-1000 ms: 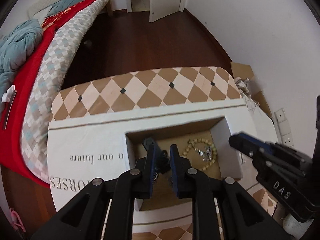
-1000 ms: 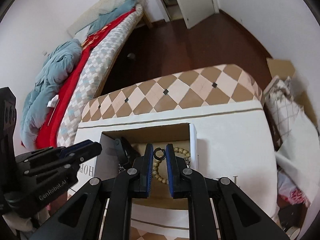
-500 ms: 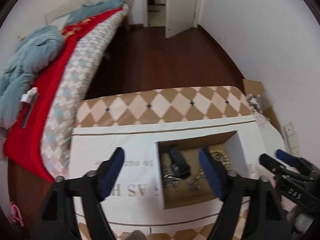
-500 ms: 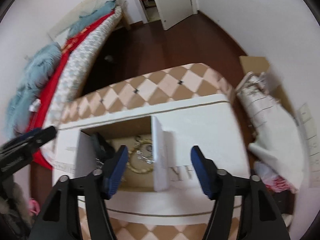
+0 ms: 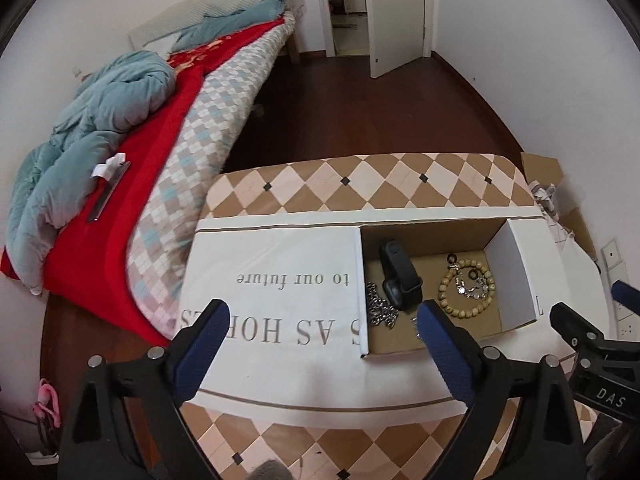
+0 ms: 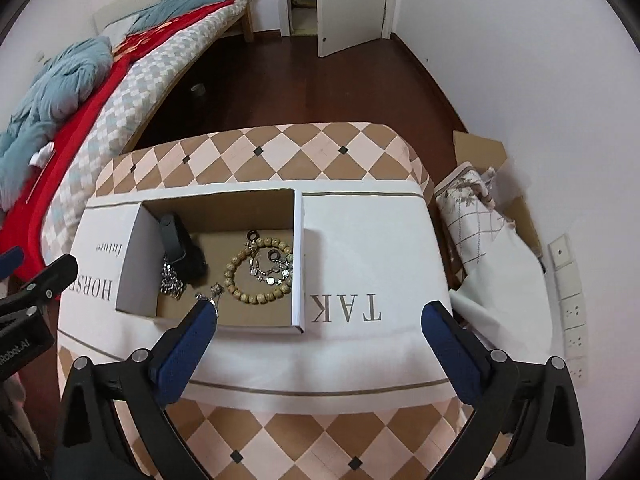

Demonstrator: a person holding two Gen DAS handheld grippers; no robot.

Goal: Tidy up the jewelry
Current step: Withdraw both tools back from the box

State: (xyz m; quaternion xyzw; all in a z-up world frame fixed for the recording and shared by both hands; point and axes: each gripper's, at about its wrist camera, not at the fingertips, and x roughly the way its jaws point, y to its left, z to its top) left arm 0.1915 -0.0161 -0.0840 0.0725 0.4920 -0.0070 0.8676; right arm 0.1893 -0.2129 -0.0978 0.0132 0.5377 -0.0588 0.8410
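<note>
From my left wrist camera, the left gripper [image 5: 320, 318] has just been opening and now stands wide with nothing between its jaws, above the white cloth [image 5: 276, 304] beside the cardboard box [image 5: 516, 264]. Watch [image 5: 398, 276], chain [image 5: 378, 306] and bead bracelet [image 5: 466, 286] lie inside.

From my right wrist camera, the right gripper [image 6: 320, 320] has likewise been opening and is spread empty, over the box's near right corner; bare cloth lies to its right.
</note>
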